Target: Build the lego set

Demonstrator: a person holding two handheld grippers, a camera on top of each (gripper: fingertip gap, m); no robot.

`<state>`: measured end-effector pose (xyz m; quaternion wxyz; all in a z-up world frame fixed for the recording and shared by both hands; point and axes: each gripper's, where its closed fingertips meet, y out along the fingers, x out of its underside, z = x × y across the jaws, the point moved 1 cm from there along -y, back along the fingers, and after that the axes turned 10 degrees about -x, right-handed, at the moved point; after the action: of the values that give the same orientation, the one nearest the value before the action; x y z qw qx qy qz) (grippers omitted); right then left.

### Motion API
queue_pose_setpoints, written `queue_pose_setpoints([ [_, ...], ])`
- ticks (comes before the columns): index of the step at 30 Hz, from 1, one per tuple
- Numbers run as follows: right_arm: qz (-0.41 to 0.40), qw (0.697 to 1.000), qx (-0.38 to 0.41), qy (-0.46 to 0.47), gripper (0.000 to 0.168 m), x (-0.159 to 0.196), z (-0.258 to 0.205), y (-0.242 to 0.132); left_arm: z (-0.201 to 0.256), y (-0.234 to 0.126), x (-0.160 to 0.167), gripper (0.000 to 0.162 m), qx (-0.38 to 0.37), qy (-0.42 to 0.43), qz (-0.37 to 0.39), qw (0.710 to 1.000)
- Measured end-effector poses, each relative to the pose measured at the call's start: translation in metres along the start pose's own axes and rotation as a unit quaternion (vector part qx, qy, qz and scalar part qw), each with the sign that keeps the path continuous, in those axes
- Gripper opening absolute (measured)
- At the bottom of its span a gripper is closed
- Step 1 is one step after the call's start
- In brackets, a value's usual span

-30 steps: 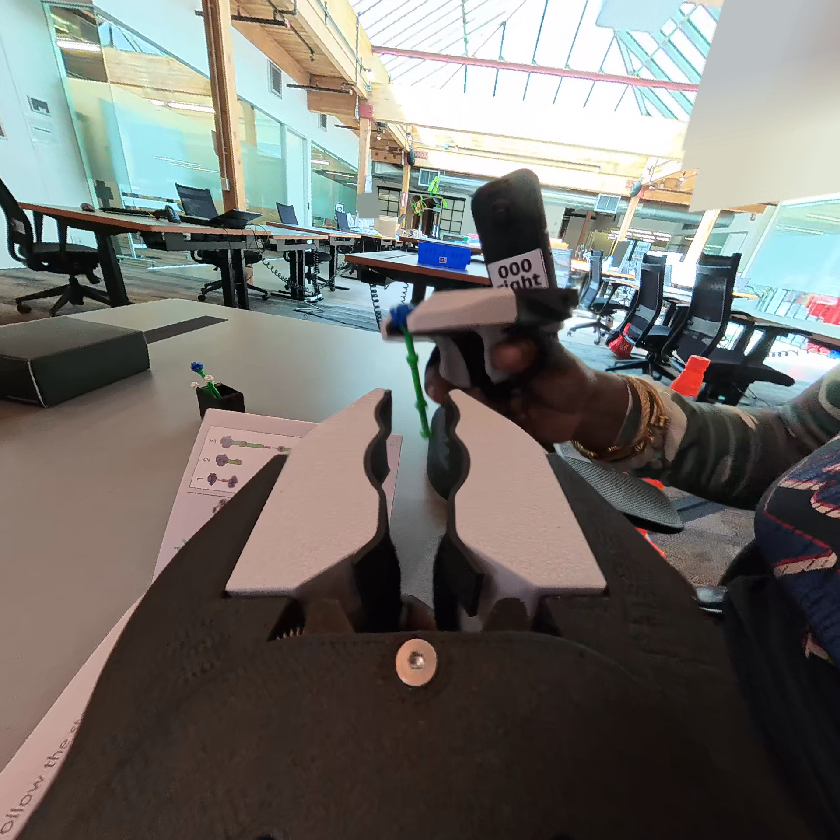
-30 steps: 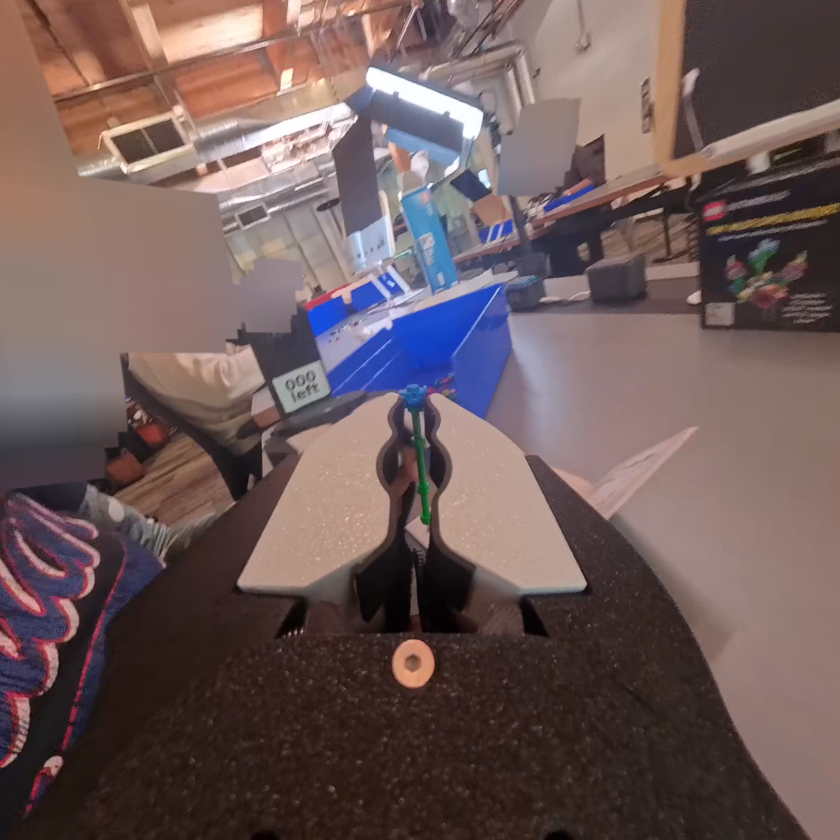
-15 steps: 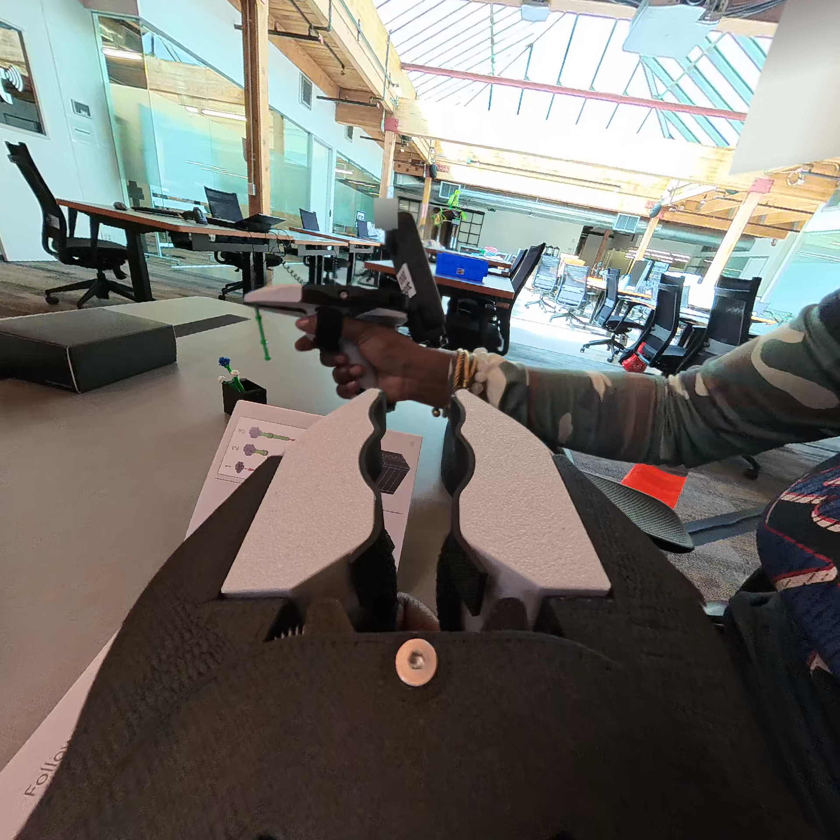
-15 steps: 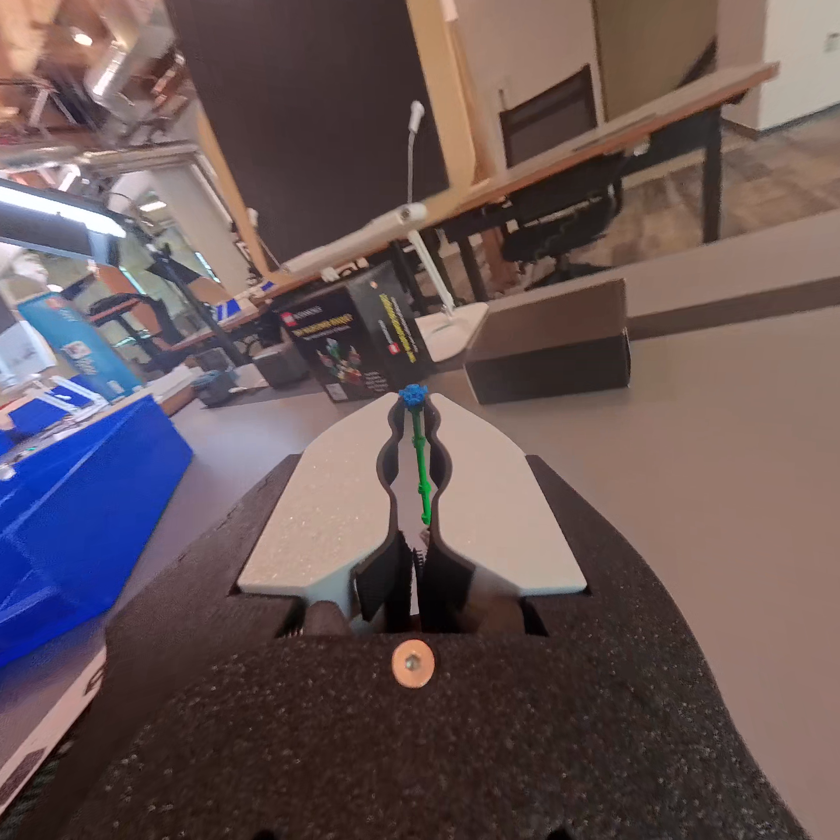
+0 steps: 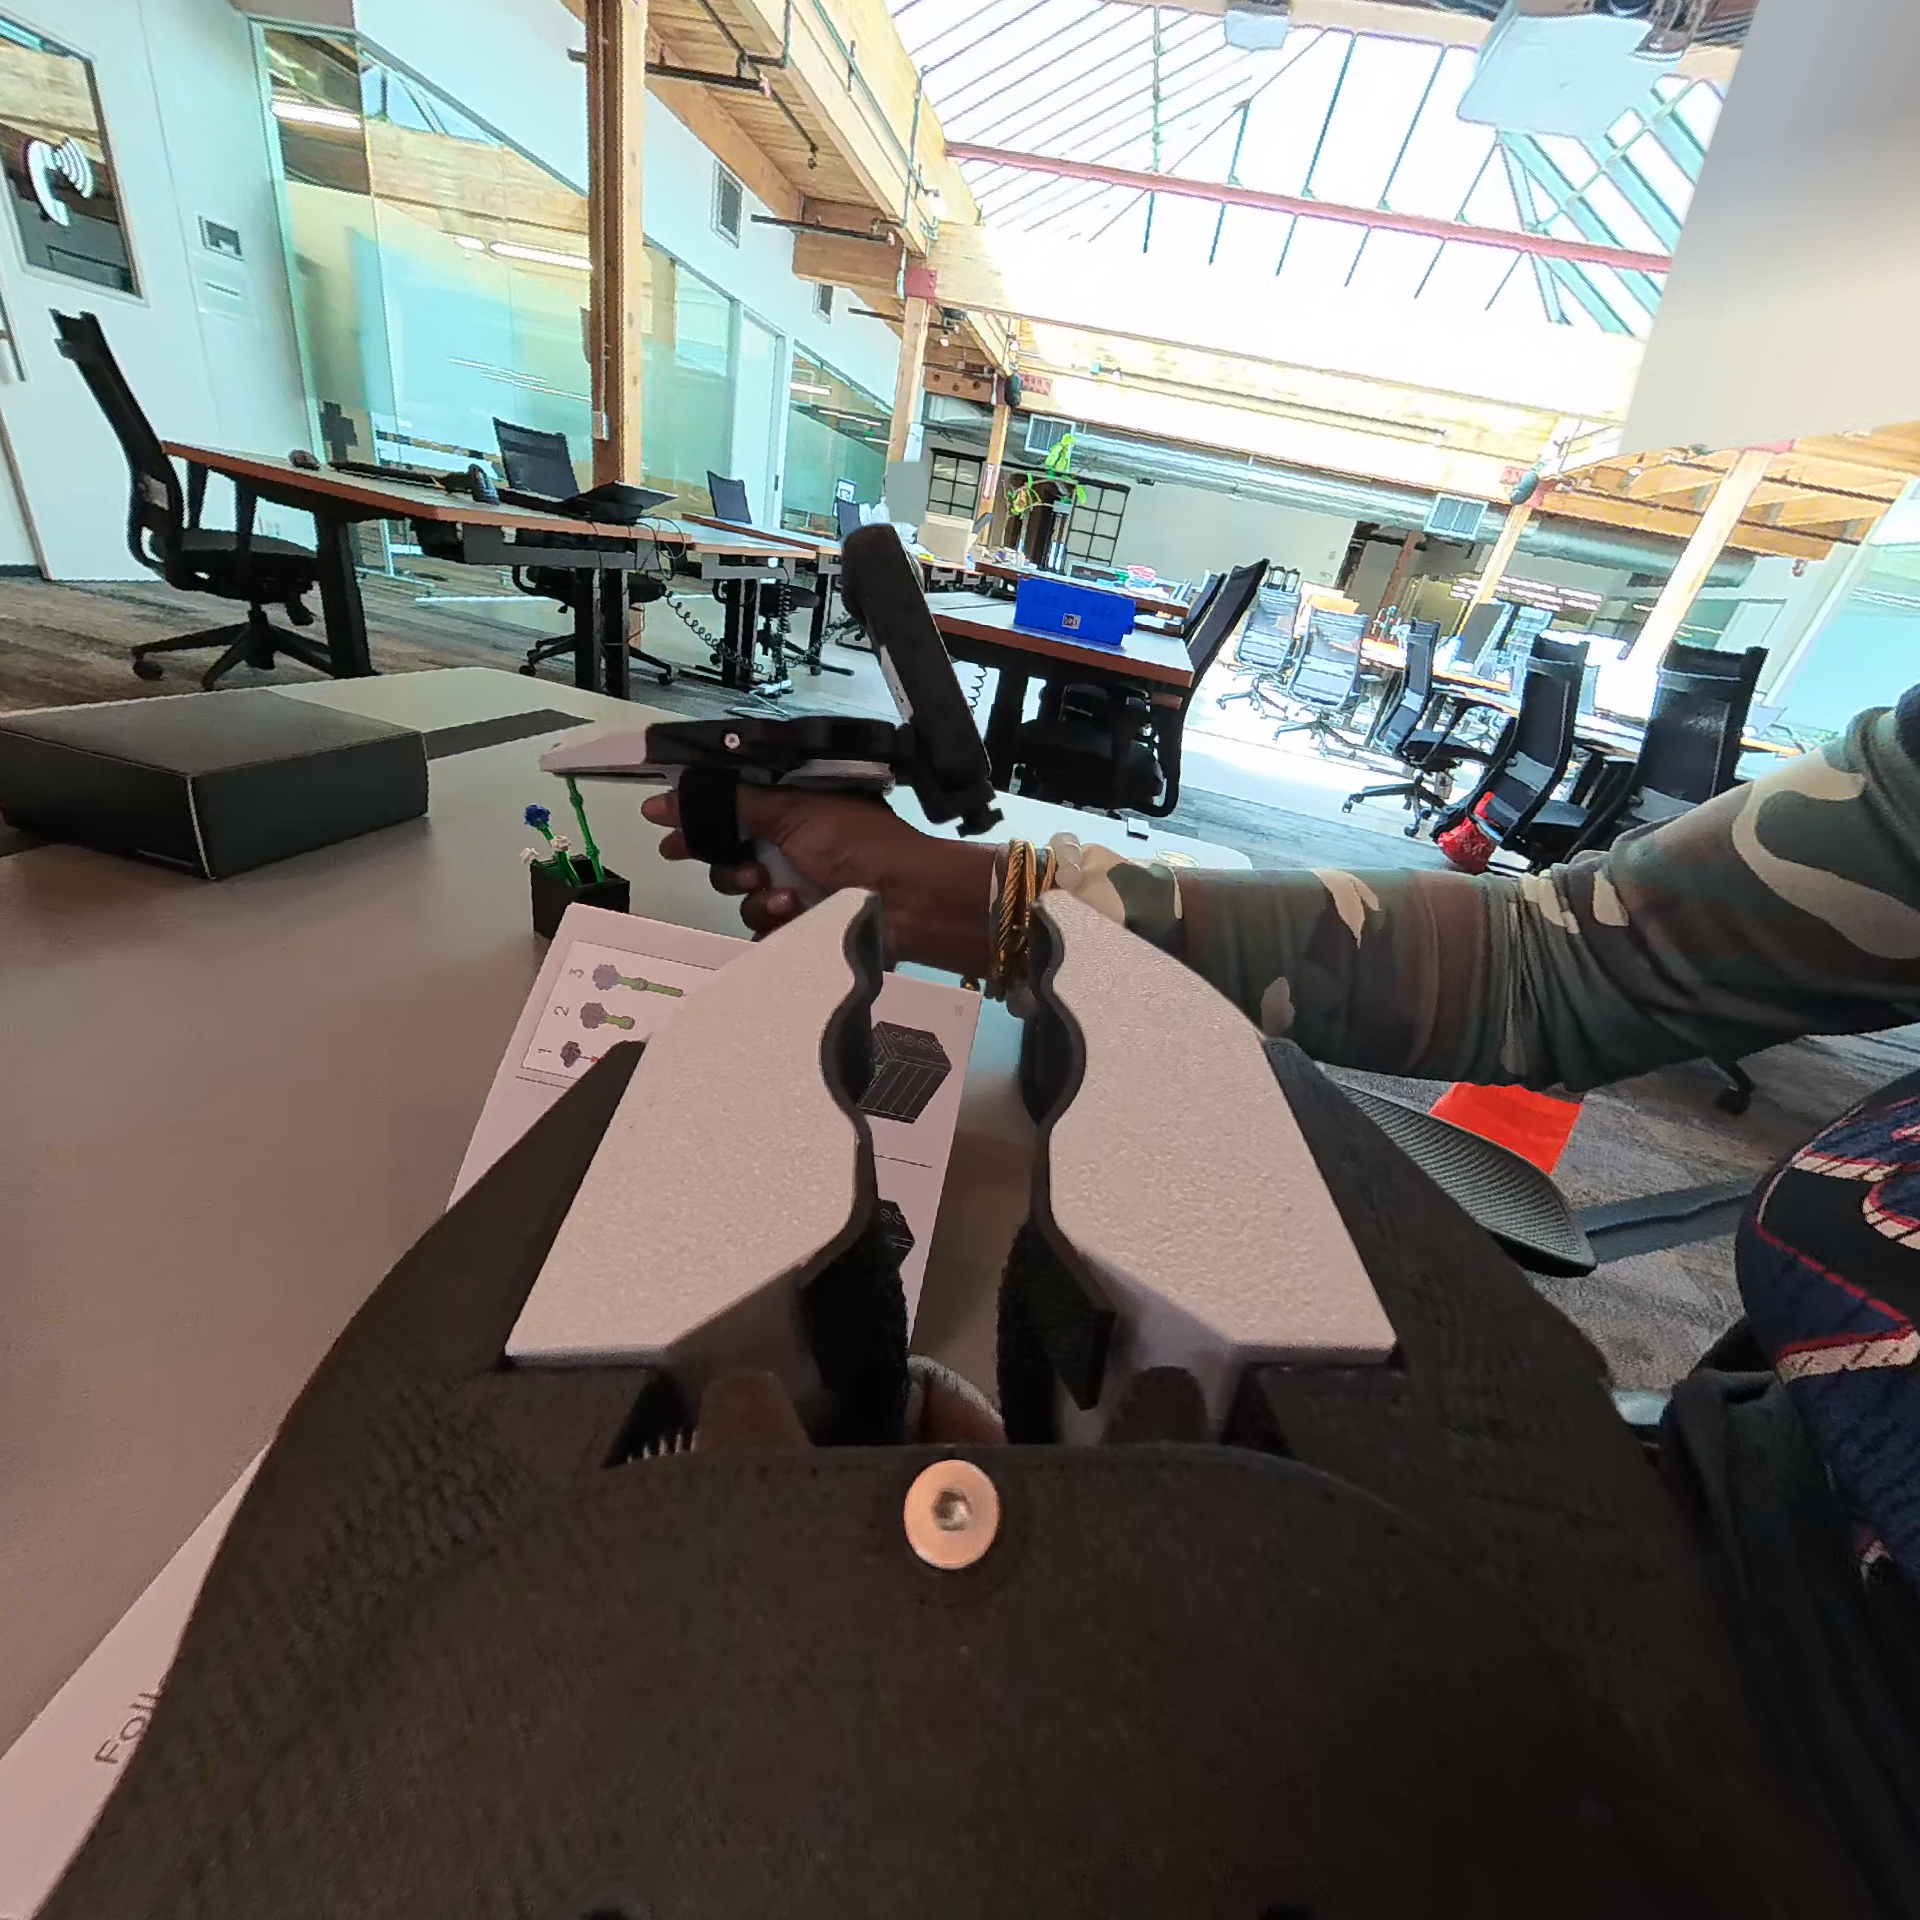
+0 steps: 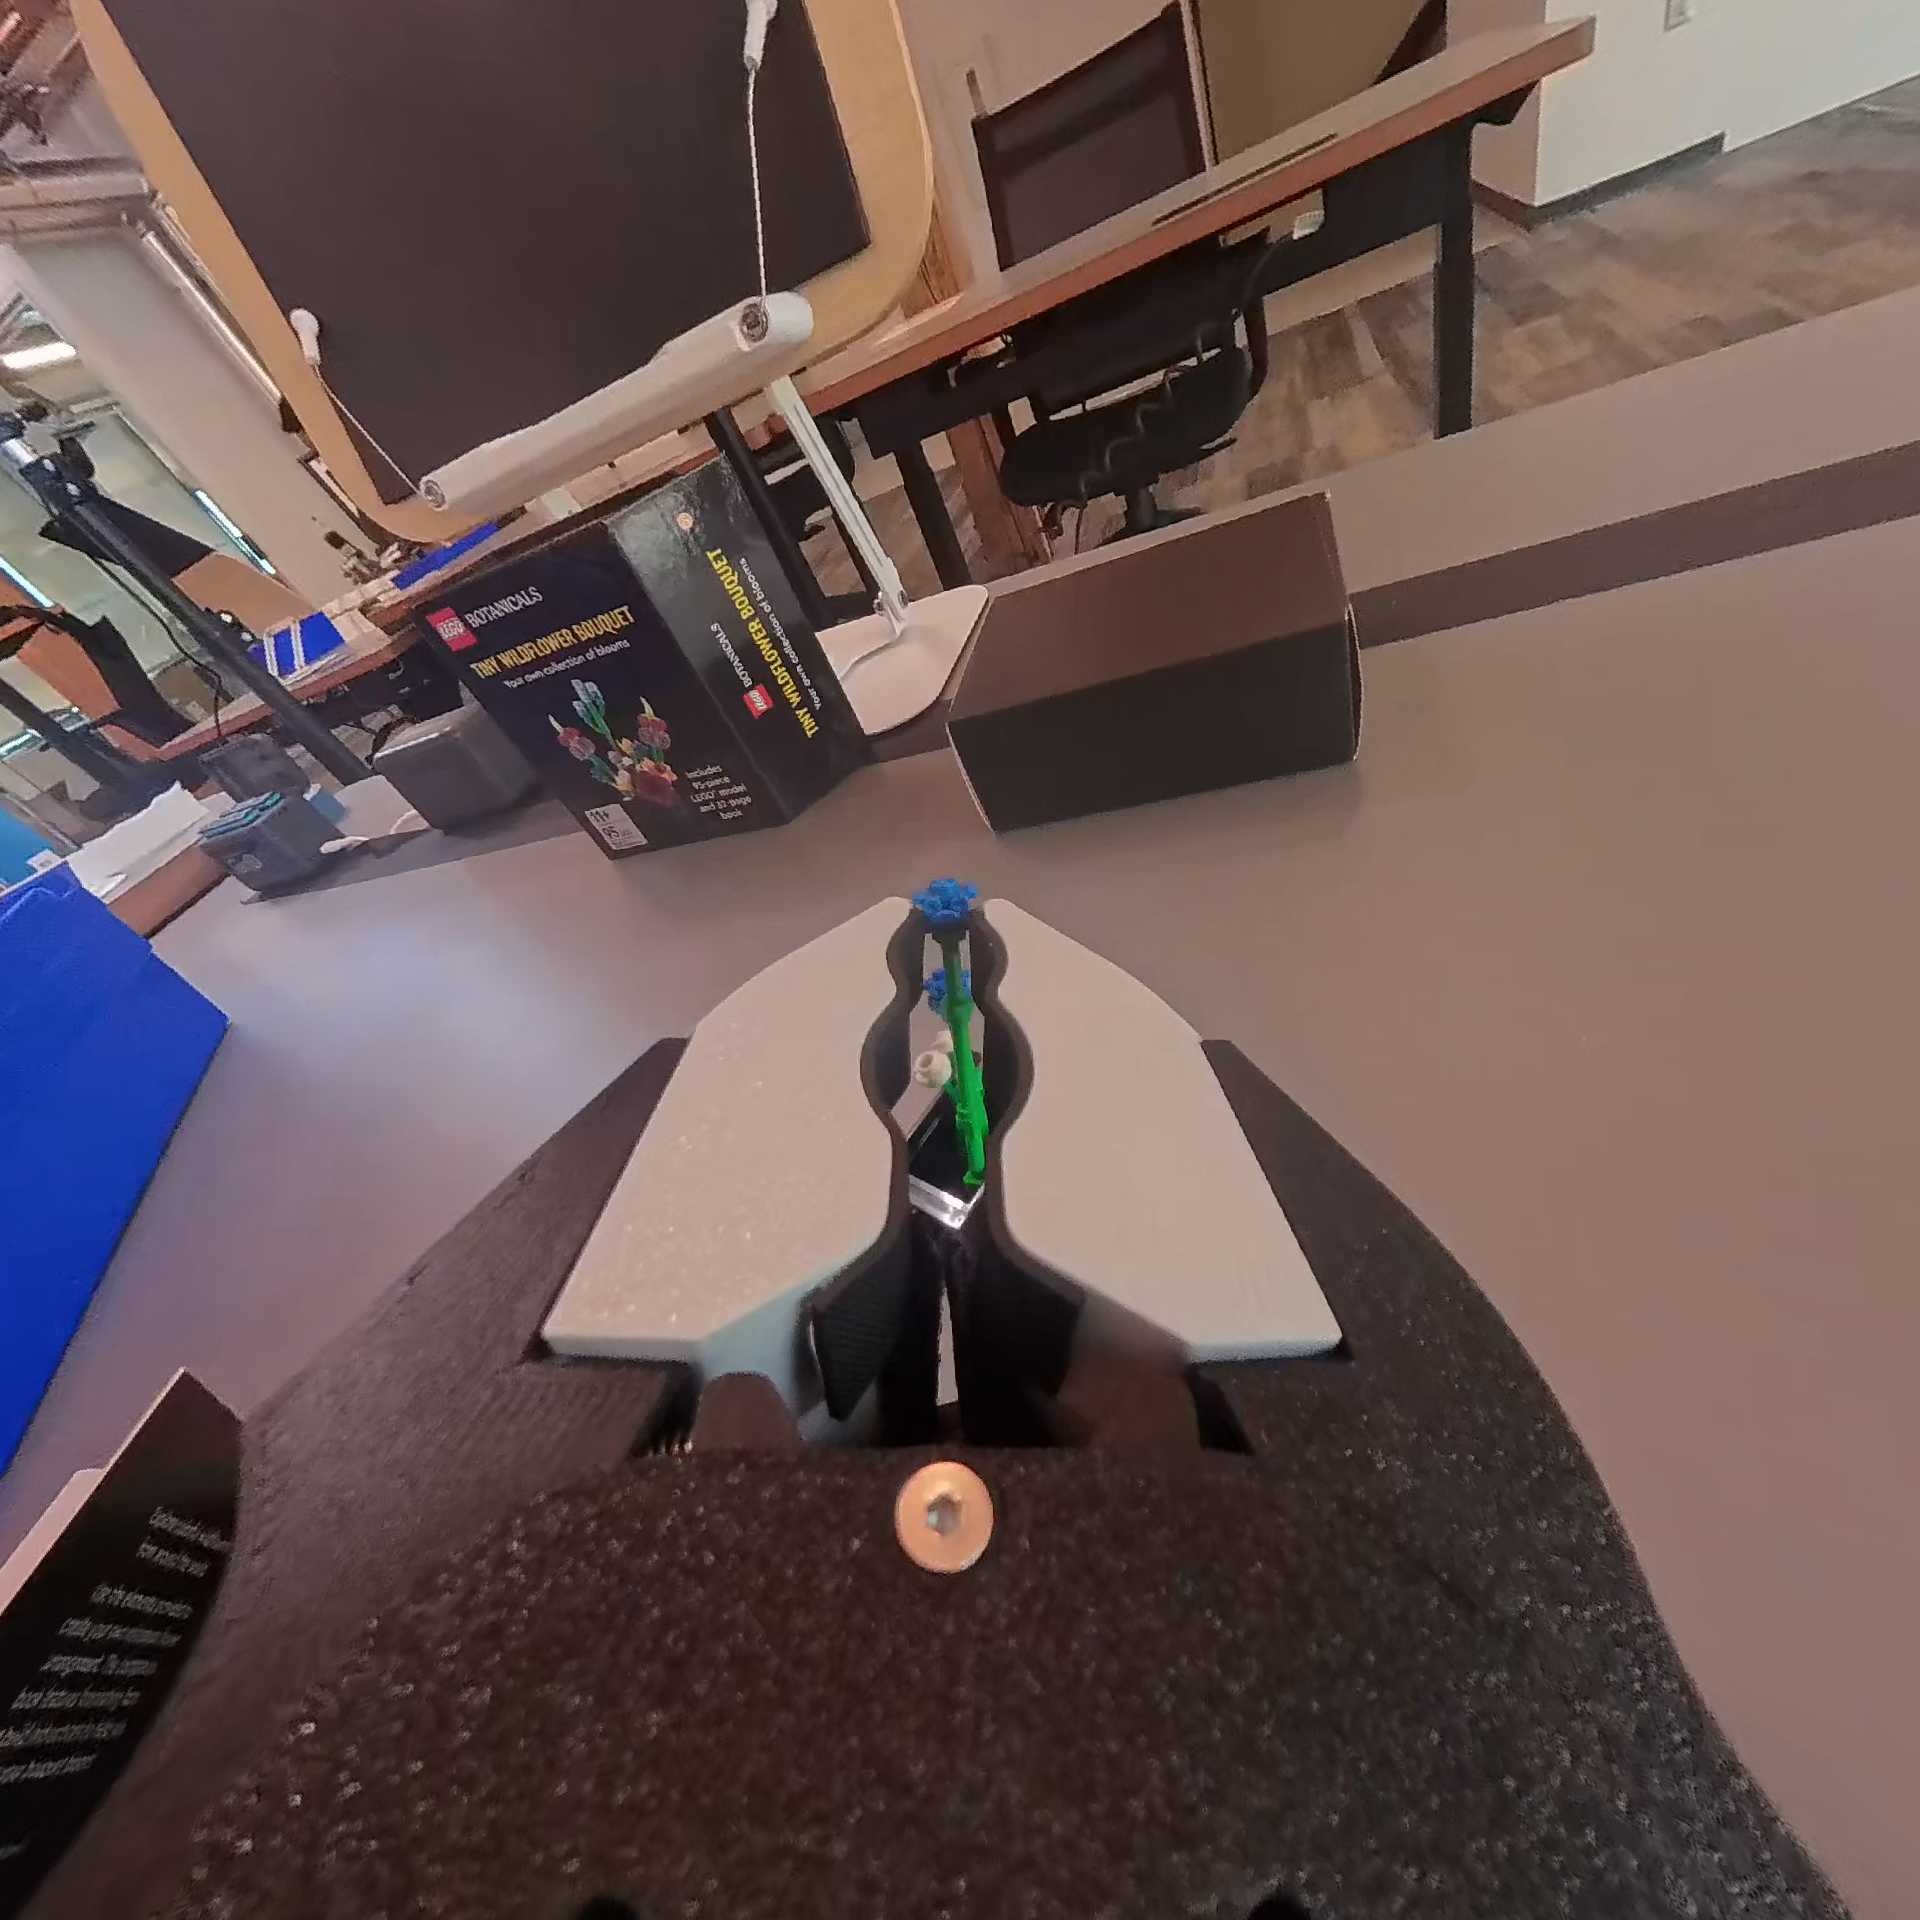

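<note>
seating the blue flower stem in the black pot

the right hand-held gripper (image 6: 943, 914) is clenched on a green flower stem (image 6: 966, 1081), gripped just under its blue bloom (image 6: 943, 900), with the stem hanging down between the fingers. in the left wrist view the stem's foot is seen at the small black pot (image 5: 579, 896), beside a blue and a white flower already standing there; whether it is fully seated cannot be told. the pot stands on the desk (image 5: 229, 1039) just past the far edge of the instruction sheet (image 5: 727, 1039). the left hand-held gripper (image 5: 951, 935) is held released and empty, nearer the desk's front edge.

the stem is best kept upright and pressed straight down; the light pot could be tipped by sideways force, so it might be steadied by the free gripper.
</note>
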<state>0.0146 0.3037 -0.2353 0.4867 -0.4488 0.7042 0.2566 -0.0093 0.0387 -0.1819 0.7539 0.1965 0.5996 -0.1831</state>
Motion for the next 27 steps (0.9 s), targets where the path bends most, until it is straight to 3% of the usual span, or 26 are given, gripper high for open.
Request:
queue_pose_setpoints([
  [11,-0.054,0.998,0.011,0.001,0.014,0.014,-0.001,-0.017,0.001,0.000,0.000,0.026,0.001,0.001,0.000,1.000],
  [16,-0.055,0.997,-0.019,-0.050,0.019,-0.007,0.000,-0.014,0.001,0.001,0.001,0.026,0.002,0.002,-0.004,1.000],
  [21,-0.233,0.953,-0.182,-0.064,0.031,0.004,-0.015,0.004,0.001,0.001,0.004,0.027,0.000,0.007,-0.013,1.000],
  [27,-0.339,0.912,-0.192,-0.129,0.026,0.002,0.007,0.005,-0.002,0.001,0.004,0.026,-0.003,-0.003,-0.013,1.000],
])
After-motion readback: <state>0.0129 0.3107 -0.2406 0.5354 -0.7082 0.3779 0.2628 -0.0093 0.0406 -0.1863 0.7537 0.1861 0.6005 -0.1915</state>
